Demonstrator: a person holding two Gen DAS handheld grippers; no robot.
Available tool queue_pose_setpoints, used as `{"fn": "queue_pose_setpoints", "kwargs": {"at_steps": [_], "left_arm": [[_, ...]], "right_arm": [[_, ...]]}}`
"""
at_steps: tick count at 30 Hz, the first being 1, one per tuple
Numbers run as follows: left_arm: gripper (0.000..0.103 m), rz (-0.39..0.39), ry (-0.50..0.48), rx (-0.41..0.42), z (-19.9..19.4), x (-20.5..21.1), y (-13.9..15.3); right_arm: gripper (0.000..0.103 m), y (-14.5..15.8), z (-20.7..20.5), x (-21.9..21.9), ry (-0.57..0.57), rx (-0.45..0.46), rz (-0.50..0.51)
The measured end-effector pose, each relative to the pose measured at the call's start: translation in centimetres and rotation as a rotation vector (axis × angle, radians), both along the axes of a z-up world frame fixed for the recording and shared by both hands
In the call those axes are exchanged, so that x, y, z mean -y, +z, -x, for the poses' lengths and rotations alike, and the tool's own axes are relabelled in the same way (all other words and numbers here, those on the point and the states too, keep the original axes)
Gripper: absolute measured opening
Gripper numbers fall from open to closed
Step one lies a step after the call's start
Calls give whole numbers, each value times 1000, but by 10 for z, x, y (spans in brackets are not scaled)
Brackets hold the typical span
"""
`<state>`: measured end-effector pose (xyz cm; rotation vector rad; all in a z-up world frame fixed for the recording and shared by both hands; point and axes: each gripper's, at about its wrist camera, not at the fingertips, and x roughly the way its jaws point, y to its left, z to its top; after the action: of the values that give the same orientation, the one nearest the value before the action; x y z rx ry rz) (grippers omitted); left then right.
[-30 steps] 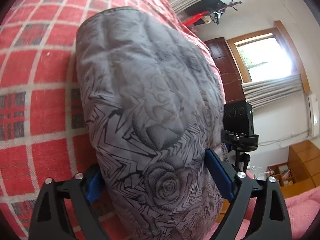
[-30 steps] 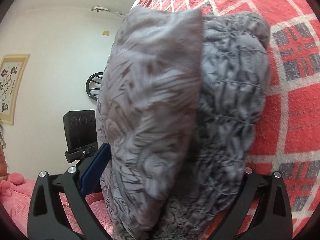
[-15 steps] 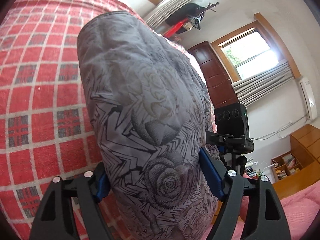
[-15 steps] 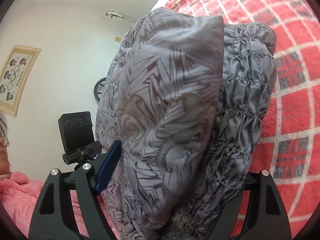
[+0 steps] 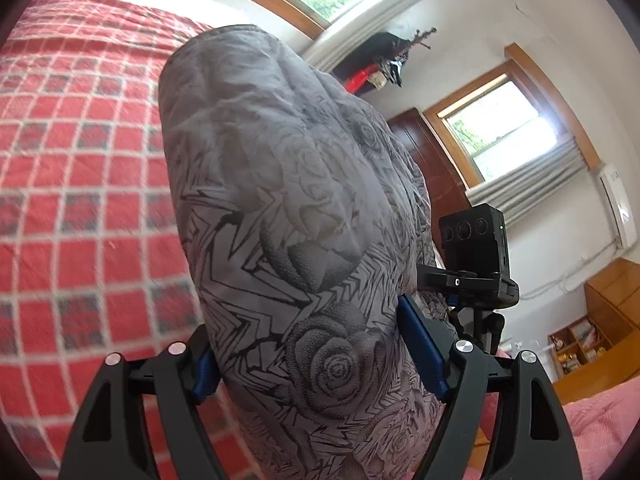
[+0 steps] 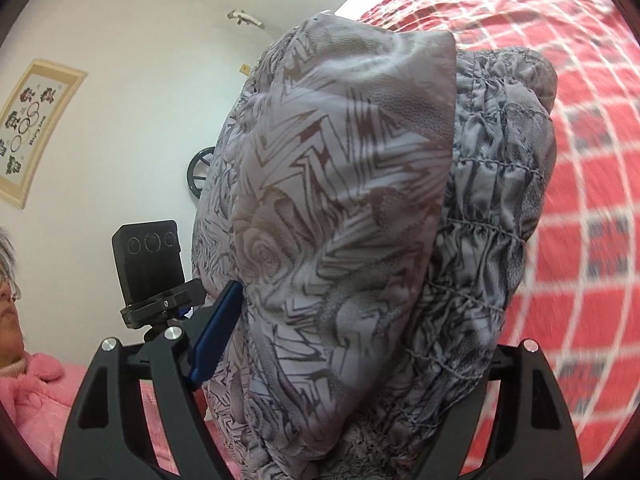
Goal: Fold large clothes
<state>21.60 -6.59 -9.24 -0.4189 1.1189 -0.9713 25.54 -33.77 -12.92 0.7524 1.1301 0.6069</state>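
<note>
gripping a thick bundle of grey rose-print padded jacket (image 5: 288, 248) between the blue pads (image 5: 420, 344) of the left gripper (image 5: 316, 356), jaws standing wide around the bulk and pressing into it on both sides. clamping the same garment (image 6: 360, 216) in the right gripper (image 6: 344, 364) as well, one blue pad (image 6: 218, 330) showing against the cloth, the other hidden behind the gathered, elastic-stitched edge (image 6: 492, 200). holding the bundle up off the red checked bedspread (image 5: 80, 184), apparently clear of it as far as either wrist view shows. looking already doubled over, with several layers stacked in both grips, so probably well into the folding rather than starting it. remaining, by this reading: carrying the bundle to its spot, laying it flat on the bedspread (image 6: 592, 128), letting go and smoothing the last fold; not possible to tell from here whether sleeves are tucked in. standing just behind the jacket, a black camera on a tripod (image 5: 472, 248); sitting at the left edge of the right wrist view, a person in a pink top (image 6: 28, 392).
</note>
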Motion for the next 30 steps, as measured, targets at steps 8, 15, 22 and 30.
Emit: {"fn": "queue_pose_setpoints", "kwargs": {"at_steps": [8, 15, 22, 30], "left_arm": [[78, 4, 87, 5, -51, -23, -15], [78, -3, 142, -31, -106, -52, -45], [79, -10, 155, -125, -137, -75, -95], [86, 1, 156, -150, -150, -84, -109]], "right_arm": [[79, -14, -76, -20, 85, -10, 29], [79, -42, -123, -40, 122, -57, 31], [81, -82, -139, -59, 113, -131, 30], [85, -76, -135, -58, 91, -128, 40]]}}
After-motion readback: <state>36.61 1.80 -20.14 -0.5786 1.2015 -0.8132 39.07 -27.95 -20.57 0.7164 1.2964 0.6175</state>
